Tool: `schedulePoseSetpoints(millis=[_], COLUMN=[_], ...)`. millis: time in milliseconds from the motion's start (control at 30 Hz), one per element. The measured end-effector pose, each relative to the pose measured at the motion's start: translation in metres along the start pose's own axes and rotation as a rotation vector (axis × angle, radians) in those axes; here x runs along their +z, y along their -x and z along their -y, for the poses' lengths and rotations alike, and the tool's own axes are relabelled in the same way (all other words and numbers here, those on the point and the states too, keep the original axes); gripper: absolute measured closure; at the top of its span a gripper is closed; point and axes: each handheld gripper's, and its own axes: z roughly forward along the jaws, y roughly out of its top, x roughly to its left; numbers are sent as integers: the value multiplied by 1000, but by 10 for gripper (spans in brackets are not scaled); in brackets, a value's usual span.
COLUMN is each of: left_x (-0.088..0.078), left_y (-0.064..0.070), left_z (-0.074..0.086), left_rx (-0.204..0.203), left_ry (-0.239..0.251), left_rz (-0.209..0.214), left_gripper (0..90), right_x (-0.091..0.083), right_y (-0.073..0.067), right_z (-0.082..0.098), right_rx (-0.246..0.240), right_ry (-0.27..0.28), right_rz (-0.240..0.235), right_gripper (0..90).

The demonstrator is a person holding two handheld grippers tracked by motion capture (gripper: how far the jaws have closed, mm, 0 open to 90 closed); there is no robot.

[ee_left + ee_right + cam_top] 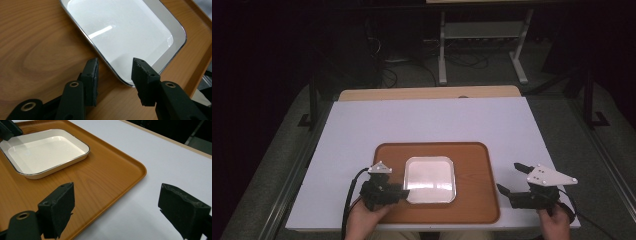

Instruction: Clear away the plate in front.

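Your left gripper is straddling, half-spread, the white enamel dish's rim at lower centre — stiff, slippery, chippable; pinch that lip. Your right gripper is idling wide apart.

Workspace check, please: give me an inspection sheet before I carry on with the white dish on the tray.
Surface: white table top, wooden strip along the far edge.
Job's things: white dish, empty, resting on the wooden tray at the near edge.
Clutter: nothing seen.
Grippers: left hand-held gripper open, its jaws astride the dish's rim, pads not pressing; right hand-held gripper open, wide, over the tray's right edge, nothing between its jaws.
Cables: a black cable trails from the left hand-held gripper; loose cables on the floor beyond.
Surroundings: dark room, white frame legs behind the table.
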Motion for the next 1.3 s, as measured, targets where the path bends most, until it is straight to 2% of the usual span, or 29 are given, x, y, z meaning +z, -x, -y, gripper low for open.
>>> schedulePoseSetpoints(millis=[200, 567, 700, 1000, 1300], left_x=[-2, -9, -10, -15, -14], left_y=[1, -2, -2, -6, -7], left_z=[-1, -3, -3, -3, -4], left_rx=[28, 41, 58, 58, 72], left_ry=[11, 63, 72, 105, 104], left_rz=[-21, -18, -26, -39, -42], left_gripper=[540, 521, 515, 513, 511], right_x=[0, 0, 1, 1, 1], right_y=[0, 0, -1, -1, -1], right_z=[0, 0, 0, 0, 0], right_rx=[-1, -3, -4, -3, -3], right_ry=[-2, -4, -4, -5, -6], right_rz=[-2, -1, -1, -1, 0], right_gripper=[130, 130, 130, 130, 130])
